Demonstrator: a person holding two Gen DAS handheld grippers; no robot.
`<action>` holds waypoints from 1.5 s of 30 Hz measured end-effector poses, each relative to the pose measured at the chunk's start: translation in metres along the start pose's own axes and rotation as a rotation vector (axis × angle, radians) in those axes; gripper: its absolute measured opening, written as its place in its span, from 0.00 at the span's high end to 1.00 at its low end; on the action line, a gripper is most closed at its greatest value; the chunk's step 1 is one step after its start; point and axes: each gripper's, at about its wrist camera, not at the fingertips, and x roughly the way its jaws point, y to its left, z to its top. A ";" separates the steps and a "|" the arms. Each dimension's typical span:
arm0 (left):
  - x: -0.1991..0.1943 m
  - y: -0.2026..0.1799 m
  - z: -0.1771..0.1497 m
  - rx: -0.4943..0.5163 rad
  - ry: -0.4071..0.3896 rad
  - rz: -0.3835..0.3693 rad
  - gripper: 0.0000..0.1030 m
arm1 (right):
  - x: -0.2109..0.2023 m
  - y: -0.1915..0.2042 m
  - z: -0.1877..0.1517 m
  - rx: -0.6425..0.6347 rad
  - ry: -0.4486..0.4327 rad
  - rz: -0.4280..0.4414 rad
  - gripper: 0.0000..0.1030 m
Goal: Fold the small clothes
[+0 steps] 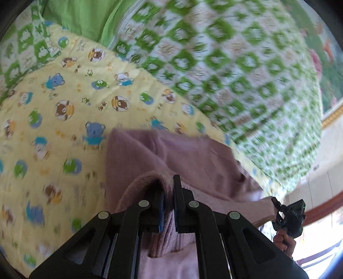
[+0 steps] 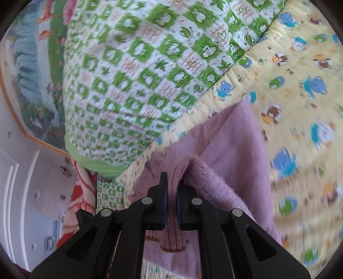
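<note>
A small mauve knitted garment [image 1: 171, 154] hangs over the yellow bear-print sheet [image 1: 64, 103]. My left gripper [image 1: 169, 193] is shut on a ribbed edge of it, which bunches between the blue pads. At the right of the left wrist view the right gripper [image 1: 288, 216] shows in a hand, holding the garment's far corner. In the right wrist view the same garment [image 2: 233, 150] drapes away to the right, and my right gripper [image 2: 172, 188] is shut on its ribbed hem. The cloth stretches between both grippers above the yellow sheet [image 2: 300, 85]. Both views are blurred.
A green-and-white patterned quilt [image 1: 235, 75] is heaped at the back of the bed, also the quilt [image 2: 128, 75] in the right wrist view. A plain green cloth [image 1: 85, 17] lies behind it. A painted picture [image 2: 32, 75] and a white door [image 2: 12, 193] lie left.
</note>
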 end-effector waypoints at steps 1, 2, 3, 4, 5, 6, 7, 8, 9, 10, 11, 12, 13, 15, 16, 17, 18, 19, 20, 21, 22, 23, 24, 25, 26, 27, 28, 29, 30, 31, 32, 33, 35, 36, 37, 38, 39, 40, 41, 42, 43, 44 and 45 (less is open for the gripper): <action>0.009 0.001 0.004 -0.002 0.006 0.015 0.95 | 0.008 -0.007 0.007 0.011 0.001 -0.021 0.92; 0.017 0.003 0.008 -0.005 0.012 0.027 0.95 | 0.018 -0.015 0.013 0.028 0.007 -0.039 0.92; 0.027 0.007 0.012 -0.014 0.019 0.031 0.95 | 0.025 -0.020 0.016 0.035 0.012 -0.055 0.92; 0.034 0.009 0.015 -0.019 0.022 0.036 0.95 | 0.032 -0.026 0.019 0.038 0.017 -0.084 0.92; 0.039 0.011 0.017 -0.024 0.023 0.039 0.95 | 0.037 -0.030 0.021 0.041 0.020 -0.099 0.92; 0.041 0.012 0.019 -0.026 0.021 0.036 0.95 | 0.041 -0.032 0.024 0.040 0.019 -0.109 0.92; 0.045 0.013 0.021 -0.025 0.018 0.034 0.95 | 0.043 -0.033 0.026 0.035 0.016 -0.112 0.92; 0.048 0.013 0.022 -0.023 0.016 0.036 0.95 | 0.043 -0.033 0.029 0.030 0.014 -0.110 0.92; 0.052 0.015 0.022 -0.018 0.017 0.039 0.95 | 0.044 -0.033 0.032 0.026 0.011 -0.113 0.92; 0.056 0.016 0.022 -0.013 0.024 0.050 0.94 | 0.044 -0.033 0.033 0.028 0.007 -0.117 0.92; 0.059 0.015 0.024 -0.007 0.034 0.060 0.93 | 0.043 -0.034 0.035 0.034 0.004 -0.119 0.90; 0.056 0.013 0.021 -0.001 0.039 0.061 0.92 | 0.044 -0.035 0.036 0.047 0.008 -0.127 0.89; 0.052 0.010 0.021 0.005 0.040 0.059 0.92 | 0.044 -0.037 0.038 0.065 0.018 -0.140 0.86; 0.041 0.005 0.019 0.025 0.033 0.050 0.83 | 0.040 -0.037 0.040 0.096 0.016 -0.139 0.79; 0.034 0.003 0.018 0.036 0.031 0.049 0.79 | 0.035 -0.035 0.041 0.104 0.010 -0.131 0.71; 0.029 0.002 0.018 0.044 0.027 0.054 0.68 | 0.030 -0.032 0.042 0.103 -0.005 -0.133 0.60; 0.018 -0.001 0.017 0.060 0.006 0.066 0.60 | 0.022 -0.028 0.042 0.094 -0.032 -0.142 0.54; 0.010 -0.004 0.017 0.076 -0.008 0.076 0.56 | 0.013 -0.024 0.043 0.075 -0.057 -0.146 0.47; 0.001 -0.005 0.016 0.087 -0.020 0.082 0.52 | 0.006 -0.020 0.043 0.065 -0.078 -0.153 0.45; -0.008 -0.007 0.015 0.095 -0.032 0.085 0.51 | -0.003 -0.016 0.042 0.052 -0.090 -0.149 0.45; -0.018 -0.010 0.012 0.107 -0.045 0.079 0.51 | -0.008 -0.010 0.039 0.041 -0.100 -0.141 0.45; -0.026 -0.015 0.008 0.122 -0.049 0.063 0.51 | -0.014 -0.005 0.036 0.023 -0.105 -0.138 0.45; -0.033 -0.020 0.002 0.139 -0.042 0.048 0.51 | -0.019 0.002 0.031 -0.008 -0.109 -0.143 0.45; -0.037 -0.025 -0.003 0.161 -0.026 0.036 0.51 | -0.022 0.009 0.026 -0.045 -0.106 -0.148 0.45; -0.039 -0.033 -0.011 0.190 -0.004 0.024 0.51 | -0.024 0.015 0.019 -0.082 -0.099 -0.154 0.45; -0.040 -0.039 -0.017 0.206 0.009 0.015 0.51 | -0.025 0.022 0.011 -0.121 -0.086 -0.161 0.45; -0.037 -0.047 -0.028 0.228 0.032 -0.011 0.51 | -0.023 0.029 0.001 -0.160 -0.066 -0.165 0.45; -0.035 -0.052 -0.037 0.244 0.054 -0.034 0.51 | -0.020 0.035 -0.009 -0.195 -0.043 -0.162 0.45; -0.029 -0.059 -0.047 0.263 0.085 -0.056 0.51 | -0.017 0.039 -0.017 -0.221 -0.024 -0.159 0.45; -0.021 -0.068 -0.059 0.285 0.117 -0.072 0.51 | -0.011 0.044 -0.028 -0.251 0.006 -0.155 0.45; -0.013 -0.074 -0.069 0.304 0.145 -0.079 0.51 | -0.003 0.049 -0.038 -0.277 0.039 -0.148 0.45; -0.003 -0.083 -0.081 0.331 0.178 -0.084 0.51 | 0.006 0.053 -0.048 -0.303 0.078 -0.137 0.45; 0.011 -0.095 -0.095 0.361 0.214 -0.103 0.51 | 0.029 0.061 -0.069 -0.362 0.168 -0.121 0.45; 0.022 -0.103 -0.103 0.384 0.240 -0.125 0.51 | 0.041 0.066 -0.079 -0.397 0.214 -0.114 0.45; 0.029 -0.107 -0.107 0.399 0.257 -0.133 0.51 | 0.054 0.071 -0.089 -0.436 0.266 -0.101 0.45; 0.038 -0.111 -0.111 0.418 0.278 -0.133 0.51 | 0.066 0.077 -0.098 -0.472 0.306 -0.092 0.45; 0.050 -0.113 -0.113 0.441 0.293 -0.110 0.51 | 0.077 0.080 -0.105 -0.504 0.347 -0.080 0.45; 0.060 -0.114 -0.113 0.462 0.301 -0.082 0.51 | 0.091 0.081 -0.111 -0.527 0.398 -0.066 0.45; 0.070 -0.112 -0.111 0.481 0.301 -0.049 0.51 | 0.104 0.080 -0.114 -0.542 0.436 -0.067 0.45; 0.077 -0.110 -0.106 0.489 0.295 -0.026 0.52 | 0.115 0.075 -0.113 -0.550 0.452 -0.088 0.45; 0.083 -0.105 -0.101 0.484 0.295 -0.015 0.55 | 0.124 0.070 -0.109 -0.550 0.451 -0.109 0.45; 0.088 -0.100 -0.094 0.465 0.303 -0.016 0.61 | 0.131 0.064 -0.101 -0.541 0.438 -0.125 0.47; 0.093 -0.093 -0.081 0.425 0.314 -0.048 0.65 | 0.135 0.059 -0.092 -0.524 0.420 -0.131 0.48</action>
